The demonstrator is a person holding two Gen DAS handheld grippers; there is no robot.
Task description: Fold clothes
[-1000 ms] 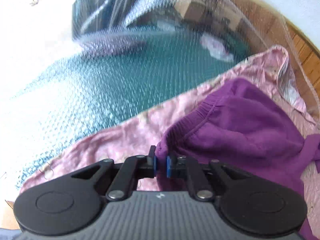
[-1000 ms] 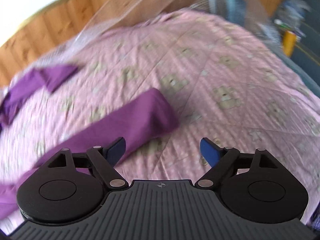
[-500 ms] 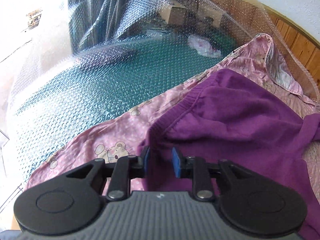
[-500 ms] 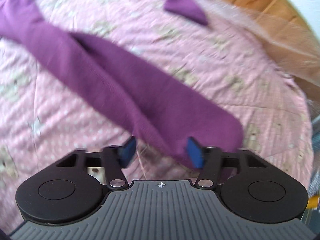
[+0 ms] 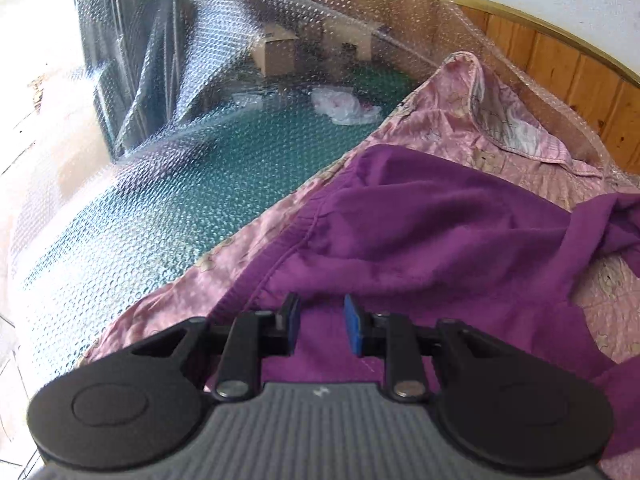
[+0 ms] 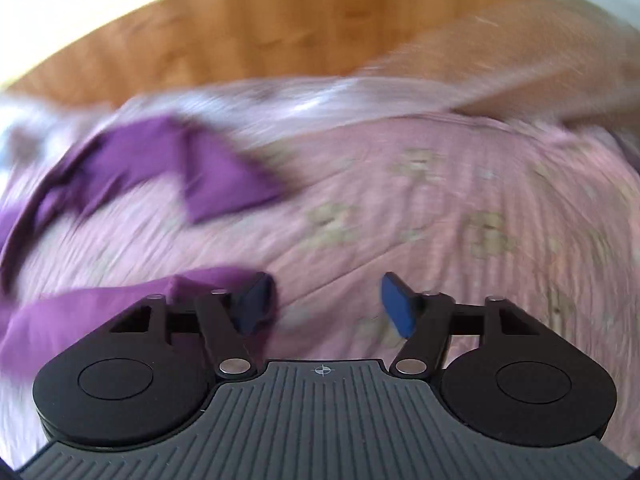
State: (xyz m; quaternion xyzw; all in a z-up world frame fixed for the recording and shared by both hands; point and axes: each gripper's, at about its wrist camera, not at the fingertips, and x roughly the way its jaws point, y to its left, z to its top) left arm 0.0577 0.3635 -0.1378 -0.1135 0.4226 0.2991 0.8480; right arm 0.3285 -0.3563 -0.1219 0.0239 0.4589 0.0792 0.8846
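A purple garment (image 5: 440, 232) lies crumpled on the pink printed bedsheet (image 5: 248, 264), its ribbed hem running toward my left gripper (image 5: 322, 320). The left jaws stand a little apart over the hem, and the pads do not press the cloth. In the blurred right wrist view my right gripper (image 6: 328, 304) is opening, with bare pink sheet (image 6: 440, 200) between its fingers. A purple sleeve end (image 6: 100, 320) lies against the left fingertip (image 6: 252, 304), let go. Another purple piece (image 6: 192, 168) lies farther back on the left.
Bubble wrap (image 5: 160, 200) covers a teal surface left of the bed, with a cardboard box (image 5: 276, 52) and a white plastic bag (image 5: 344, 106) behind it. A wooden headboard (image 6: 280, 32) bounds the far side. A turned-up sheet corner (image 5: 500, 120) lies by the headboard.
My left jaws went from shut on the hem to slightly apart, moving over the garment. My right gripper closed around the sleeve, then opened and swung away toward the headboard, leaving the sleeve at its left.
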